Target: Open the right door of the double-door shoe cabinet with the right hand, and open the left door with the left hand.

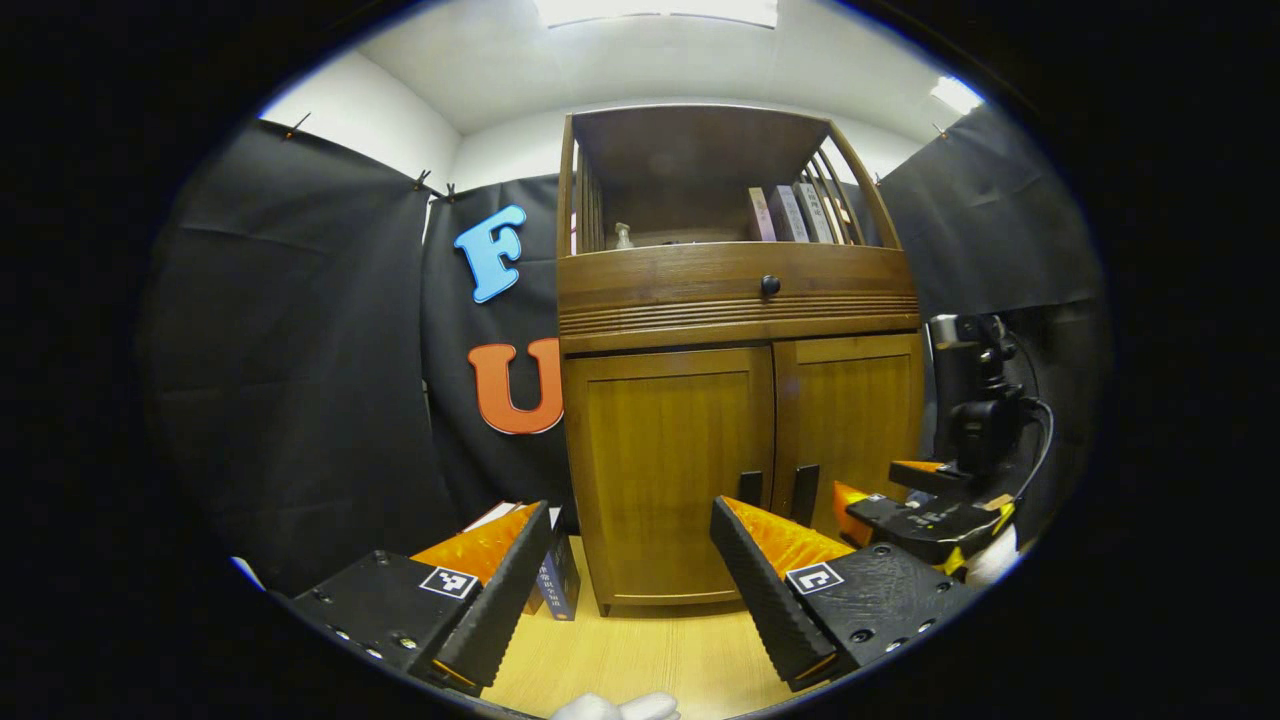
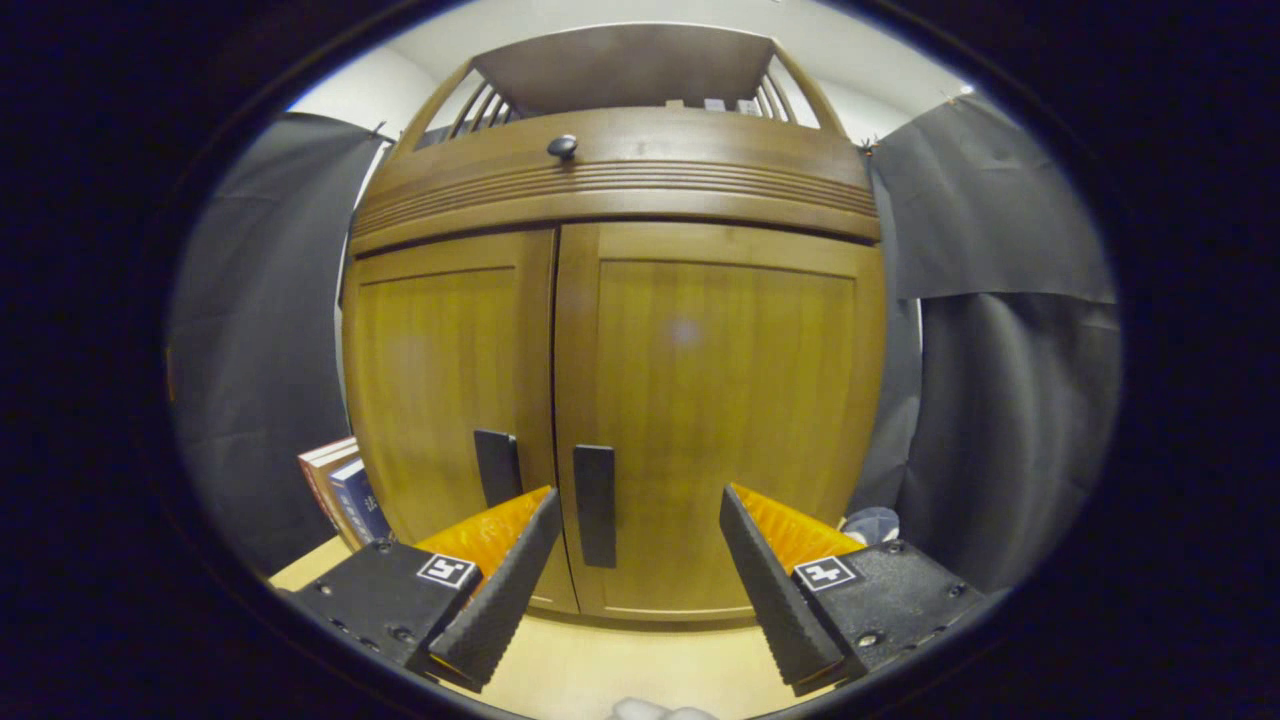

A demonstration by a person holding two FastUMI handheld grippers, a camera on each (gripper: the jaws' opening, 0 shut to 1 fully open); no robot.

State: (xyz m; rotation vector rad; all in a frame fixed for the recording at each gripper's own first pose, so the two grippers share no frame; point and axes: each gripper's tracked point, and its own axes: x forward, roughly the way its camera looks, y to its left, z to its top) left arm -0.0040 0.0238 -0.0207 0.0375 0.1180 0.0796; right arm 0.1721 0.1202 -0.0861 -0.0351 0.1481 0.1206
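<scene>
The wooden shoe cabinet [image 1: 740, 300] stands ahead with both lower doors closed. In the left gripper view my left gripper [image 1: 630, 560] is open, held back from the left door [image 1: 665, 460]; that door's black handle [image 1: 750, 488] shows just above the right finger. Farther right my right gripper [image 1: 920, 500] hovers near the right door [image 1: 860, 420]. In the right gripper view my right gripper [image 2: 640, 555] is open and close to the right door [image 2: 720, 400]. The right door's black handle [image 2: 595, 505] sits between its fingers, untouched. The left door's handle [image 2: 497, 466] is just left of it.
A drawer with a dark knob [image 1: 770, 286] sits above the doors, and an open shelf with books [image 1: 790, 213] tops the cabinet. Books [image 1: 558, 575] stand on the wooden floor at the cabinet's left foot. Black cloth walls close in on both sides.
</scene>
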